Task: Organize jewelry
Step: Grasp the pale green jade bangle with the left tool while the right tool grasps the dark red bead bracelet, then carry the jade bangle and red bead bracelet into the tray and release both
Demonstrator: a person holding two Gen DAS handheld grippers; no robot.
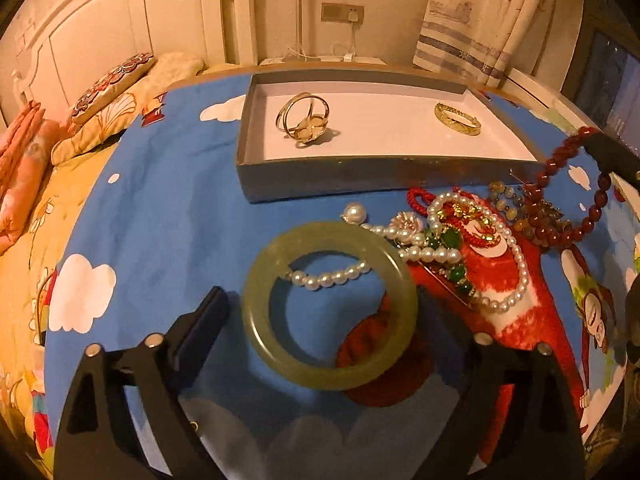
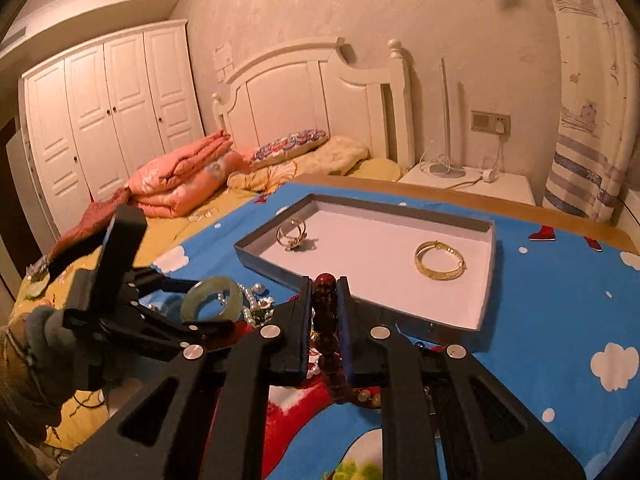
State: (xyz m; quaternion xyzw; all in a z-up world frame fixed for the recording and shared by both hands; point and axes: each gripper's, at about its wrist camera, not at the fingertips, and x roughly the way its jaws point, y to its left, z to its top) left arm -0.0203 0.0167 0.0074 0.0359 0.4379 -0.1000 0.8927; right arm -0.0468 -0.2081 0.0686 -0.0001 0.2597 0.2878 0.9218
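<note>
Pinched between right gripper (image 2: pixel 325 312) fingers: limp red bead strand (image 2: pixel 326 308), best held mid-length. Left gripper (image 1: pixel 320 312) spread wide around rigid, slippery jade bangle (image 1: pixel 330 306), perhaps touching it. Gray tray (image 1: pixel 384 176) beyond.

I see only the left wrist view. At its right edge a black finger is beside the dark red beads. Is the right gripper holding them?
Observer: Yes. In the right wrist view, the right gripper is shut on the red beads, one finger on each side of the strand.
Operator: Where does it point?
Observer: Toward the box. The gold bangle lies ahead, slightly to the right.
</note>
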